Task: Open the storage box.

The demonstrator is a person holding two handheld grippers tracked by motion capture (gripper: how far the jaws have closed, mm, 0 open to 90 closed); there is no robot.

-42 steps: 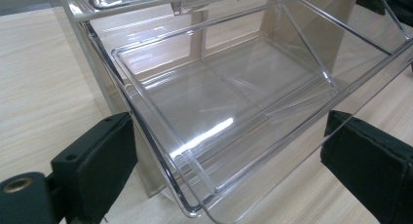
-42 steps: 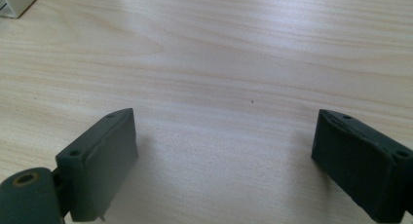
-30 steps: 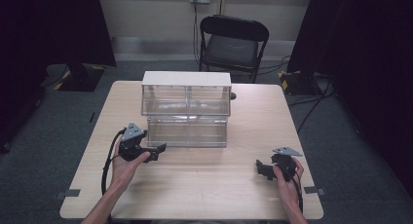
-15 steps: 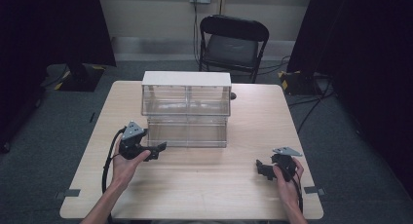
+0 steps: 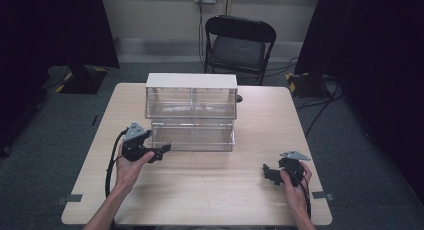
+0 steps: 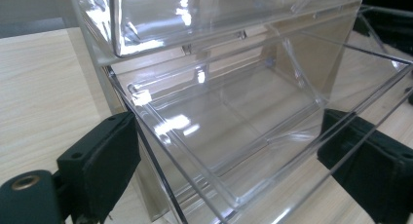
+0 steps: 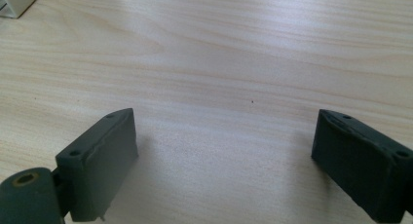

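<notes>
Clear acrylic lower drawer (image 6: 229, 151) of the organizer (image 5: 191, 112) lies straight ahead between the released left tool (image 5: 161, 152), while the released right tool (image 5: 268, 172) rests near the tabletop's (image 5: 210, 190) right front corner.

A clear plastic drawer box (image 5: 190, 117) with a white top stands toward the back of the light wooden tabletop (image 5: 210, 185), two tiers high, the lower tier sticking out toward the person. The left hand-held gripper (image 5: 161, 152) sits at the lower tier's front left corner, jaws pointing right, just at the clear front; whether they touch it cannot be told from here. A black cable loops from it along the left forearm. The right hand-held gripper (image 5: 268, 171) rests near the tabletop's front right edge, well apart from the box, jaws pointing left. Behind the tabletop stands a black folding chair (image 5: 240, 45) on grey carpet.
</notes>
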